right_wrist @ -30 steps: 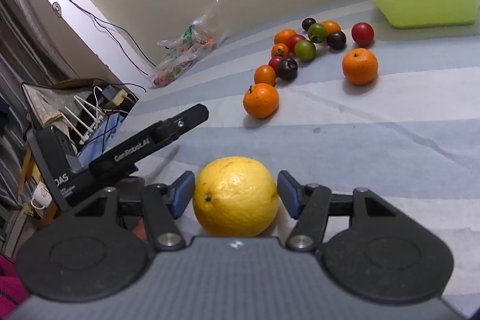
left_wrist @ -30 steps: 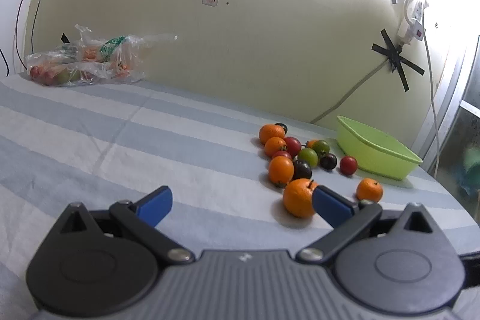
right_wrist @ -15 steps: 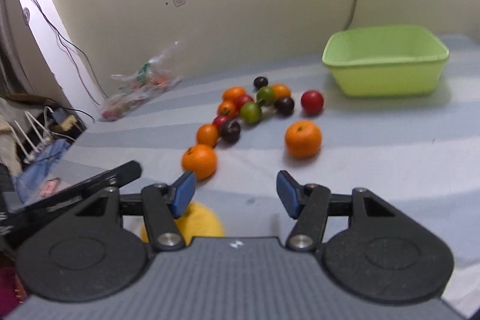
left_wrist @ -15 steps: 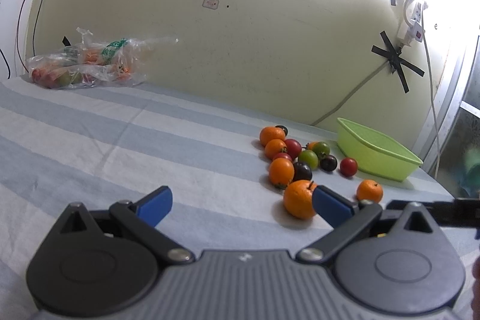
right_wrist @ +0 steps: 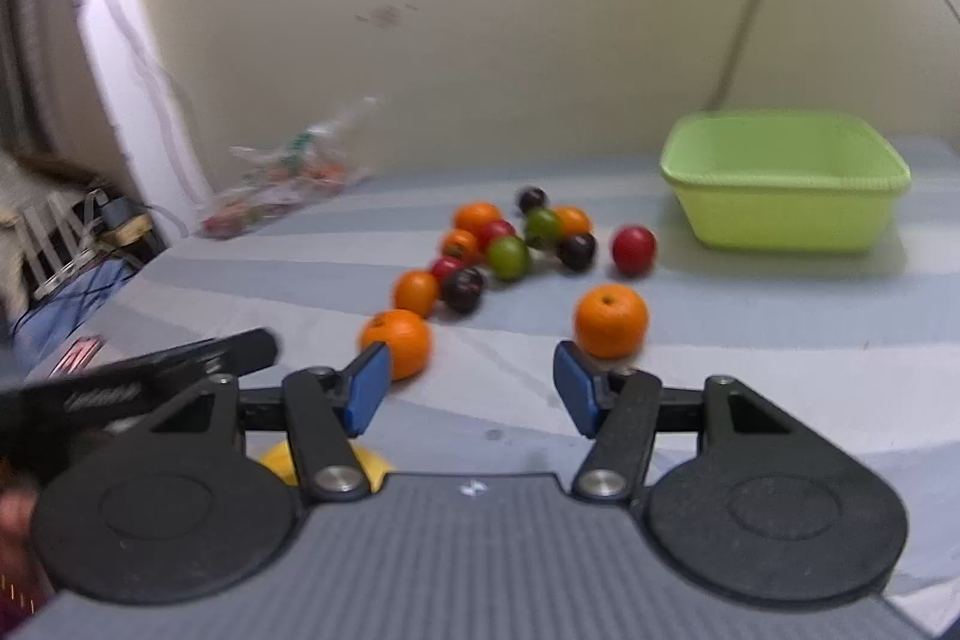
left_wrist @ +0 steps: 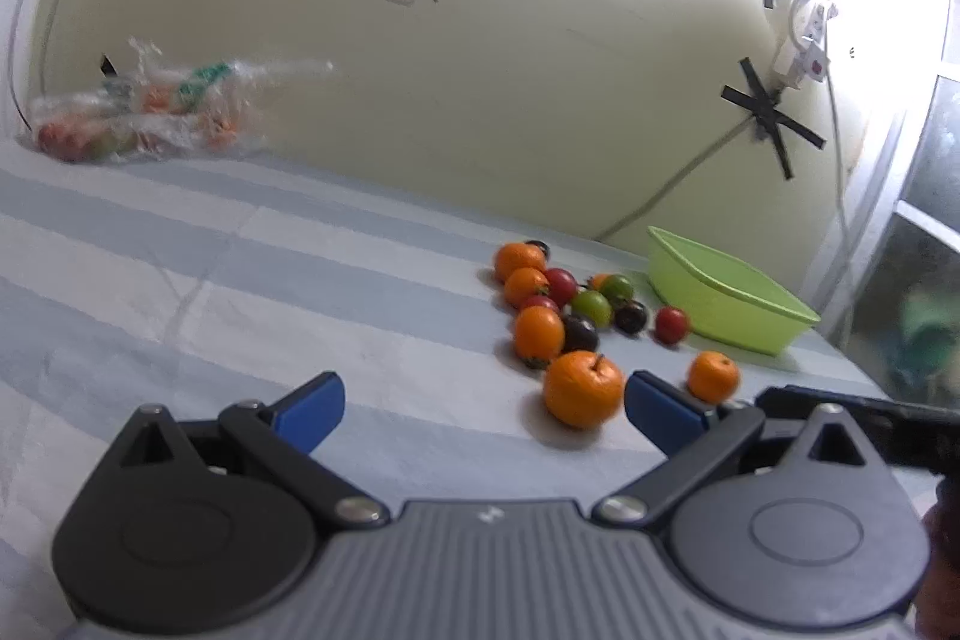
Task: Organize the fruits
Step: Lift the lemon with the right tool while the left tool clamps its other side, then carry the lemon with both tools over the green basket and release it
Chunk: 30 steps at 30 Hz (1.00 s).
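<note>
A cluster of oranges and red, green and dark tomatoes [left_wrist: 558,301] [right_wrist: 504,250] lies on the striped cloth. A green basin [left_wrist: 720,301] [right_wrist: 780,178] stands beyond it, empty. My left gripper [left_wrist: 483,409] is open and empty, a large orange [left_wrist: 582,388] just ahead between its fingers. My right gripper [right_wrist: 471,385] is open and empty above the cloth; a lone orange [right_wrist: 611,321] sits by its right finger. A yellow lemon [right_wrist: 279,463] lies on the cloth under its left finger, mostly hidden.
A clear plastic bag of produce [left_wrist: 138,118] [right_wrist: 282,178] lies by the far wall. A cable [left_wrist: 672,193] runs down the wall behind the basin. The left gripper's body [right_wrist: 138,388] shows at the right wrist view's left edge.
My right gripper has let go of the lemon, risen and moved forward toward the fruit; the lemon now lies below it. My left gripper has barely moved.
</note>
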### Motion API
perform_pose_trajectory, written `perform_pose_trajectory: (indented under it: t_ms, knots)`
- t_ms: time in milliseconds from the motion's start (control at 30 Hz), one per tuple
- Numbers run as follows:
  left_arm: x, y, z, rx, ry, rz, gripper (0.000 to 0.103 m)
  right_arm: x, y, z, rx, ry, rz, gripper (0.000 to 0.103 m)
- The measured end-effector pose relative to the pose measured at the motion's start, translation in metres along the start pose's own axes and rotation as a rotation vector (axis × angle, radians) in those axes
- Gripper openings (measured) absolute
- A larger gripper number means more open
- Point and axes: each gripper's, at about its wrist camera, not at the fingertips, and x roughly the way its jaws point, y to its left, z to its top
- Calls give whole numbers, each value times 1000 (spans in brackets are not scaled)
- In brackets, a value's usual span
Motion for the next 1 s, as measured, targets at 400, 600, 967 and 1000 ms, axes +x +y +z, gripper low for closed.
perform_pose_trajectory:
  t_ms: [400, 600, 967, 1000]
  knots:
    - [-38, -9, -18, 39, 165, -366, 103, -24, 50, -39, -396, 86, 157, 65]
    - [-23, -23, -14, 44, 230, -405, 101, -1, 65, -45, -506, 104, 130, 72]
    - [0, -38, -21, 70, 279, -321, 70, 12, 59, -42, -472, 96, 128, 69]
    - [1, -38, -21, 62, 280, -319, 70, 11, 59, -42, -464, 97, 127, 69]
